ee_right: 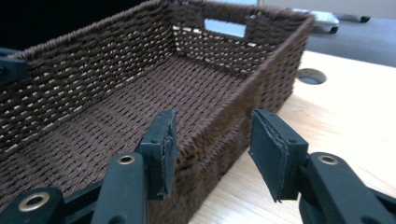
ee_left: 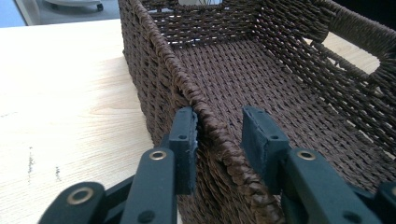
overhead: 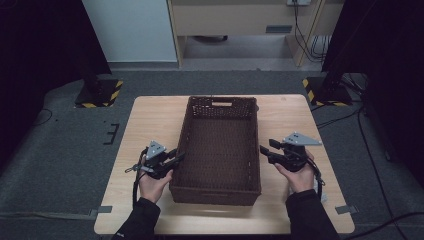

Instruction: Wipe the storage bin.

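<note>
A brown woven basket (overhead: 182, 135) with cut-out handles stands empty in the middle of the wooden table (overhead: 150, 120). My left gripper (overhead: 179, 157) is at its left long wall. In the left gripper view the jaws (ee_left: 217, 126) straddle the rim of the basket (ee_left: 154, 60): the outer pad rests against the wall, while the inner pad stands a little off it. My right gripper (overhead: 265, 148) is at the right long wall. In the right gripper view it (ee_right: 212, 135) is open across the wall of the basket (ee_right: 70, 79), one jaw inside and one outside, neither touching.
Bare tabletop lies on both sides of the basket. A round cable hole (ee_right: 310, 76) sits in the table beyond the basket's far corner. Two black stands with yellow-striped bases (overhead: 97, 92) (overhead: 325, 92) are on the floor behind the table, with cables at the right.
</note>
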The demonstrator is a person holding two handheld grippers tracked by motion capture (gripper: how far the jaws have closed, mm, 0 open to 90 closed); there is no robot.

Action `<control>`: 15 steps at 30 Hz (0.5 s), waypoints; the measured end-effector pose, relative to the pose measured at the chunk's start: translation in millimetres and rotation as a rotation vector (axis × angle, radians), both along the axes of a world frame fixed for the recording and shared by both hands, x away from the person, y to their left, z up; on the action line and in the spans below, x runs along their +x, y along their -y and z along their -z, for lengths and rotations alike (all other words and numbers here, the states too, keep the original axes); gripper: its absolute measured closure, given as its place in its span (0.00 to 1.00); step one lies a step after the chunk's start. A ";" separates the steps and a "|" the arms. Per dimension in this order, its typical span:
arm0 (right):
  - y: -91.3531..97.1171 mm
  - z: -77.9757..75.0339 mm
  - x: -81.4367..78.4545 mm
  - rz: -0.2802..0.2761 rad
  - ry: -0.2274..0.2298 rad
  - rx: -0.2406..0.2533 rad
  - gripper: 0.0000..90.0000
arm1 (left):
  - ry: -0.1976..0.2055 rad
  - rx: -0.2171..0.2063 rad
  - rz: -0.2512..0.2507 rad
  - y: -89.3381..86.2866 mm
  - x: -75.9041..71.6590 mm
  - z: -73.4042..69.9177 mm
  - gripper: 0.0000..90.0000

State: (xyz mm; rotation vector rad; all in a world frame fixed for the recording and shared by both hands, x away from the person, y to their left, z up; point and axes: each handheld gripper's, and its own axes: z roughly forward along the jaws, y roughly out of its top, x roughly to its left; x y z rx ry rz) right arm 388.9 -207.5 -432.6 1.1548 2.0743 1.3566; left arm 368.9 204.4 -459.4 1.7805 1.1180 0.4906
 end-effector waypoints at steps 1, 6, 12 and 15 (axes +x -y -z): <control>-2.7 1.6 1.6 -0.005 -0.008 -0.005 0.57 | 0.007 0.008 -0.001 0.2 -0.3 0.0 0.71; -17.4 10.7 8.2 -0.021 -0.033 -0.019 0.59 | 0.029 0.033 -0.028 -0.4 -2.4 -0.6 0.56; -24.5 15.5 10.5 -0.035 -0.042 -0.050 0.66 | 0.038 0.002 -0.012 -2.8 -14.9 -9.9 0.49; -23.5 15.7 10.8 -0.032 -0.045 -0.042 0.67 | 0.040 0.021 0.001 -2.0 -24.2 -9.9 0.51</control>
